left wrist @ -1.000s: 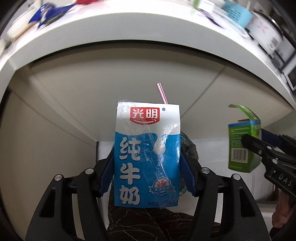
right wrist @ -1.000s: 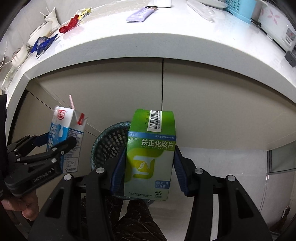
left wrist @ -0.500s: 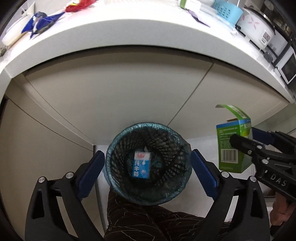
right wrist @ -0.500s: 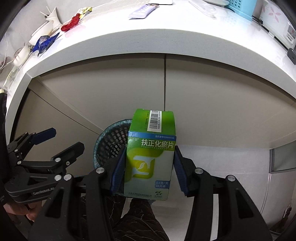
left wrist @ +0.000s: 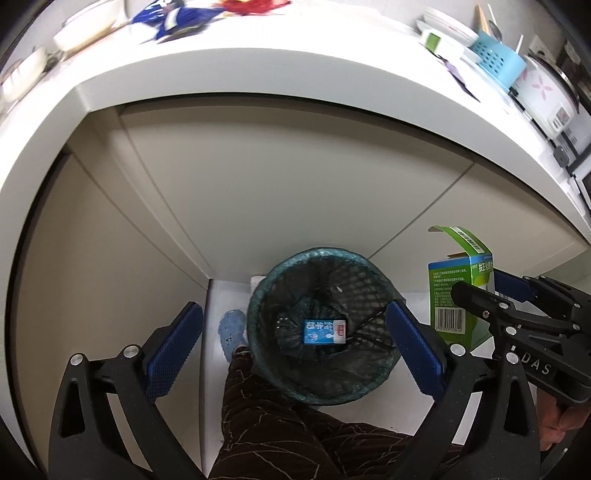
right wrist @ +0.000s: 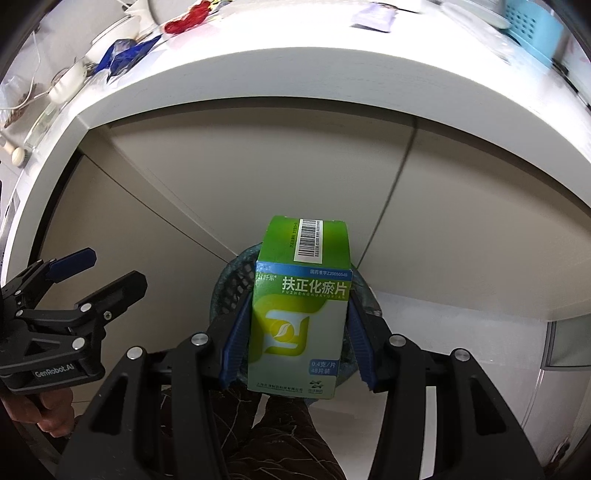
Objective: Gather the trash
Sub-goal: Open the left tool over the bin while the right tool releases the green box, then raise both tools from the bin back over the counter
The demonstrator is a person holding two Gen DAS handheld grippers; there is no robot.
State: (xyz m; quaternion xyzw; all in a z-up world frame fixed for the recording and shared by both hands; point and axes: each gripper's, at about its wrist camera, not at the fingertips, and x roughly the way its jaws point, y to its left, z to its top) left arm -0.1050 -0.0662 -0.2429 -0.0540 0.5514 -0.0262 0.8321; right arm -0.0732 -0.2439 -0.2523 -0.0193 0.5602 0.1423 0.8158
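In the left wrist view my left gripper (left wrist: 291, 310) hangs over a dark mesh trash bin (left wrist: 321, 384); its jaws are opening wide, with nothing between them. A blue-and-white milk carton (left wrist: 325, 331) lies on its side at the bottom of the bin. My right gripper (right wrist: 298, 299) is shut on a green medicine box (right wrist: 299, 321), held upright above the bin's rim (right wrist: 231, 280). The left wrist view shows that box (left wrist: 448, 291) and the right gripper (left wrist: 478, 282) just right of the bin. The left gripper (right wrist: 114, 266) appears at the left of the right wrist view.
A white countertop edge (left wrist: 258, 70) curves overhead, with beige cabinet doors (left wrist: 295, 177) behind the bin. On the counter lie a blue wrapper (right wrist: 125, 51), a red wrapper (right wrist: 184, 20) and a blue basket (left wrist: 498, 59). A person's brown-trousered leg (left wrist: 295, 435) and blue shoe (left wrist: 232, 328) stand beside the bin.
The left gripper let go of the milk carton, which dropped into the bin, and its jaws spread wide. The right gripper carried the green box closer over the bin.
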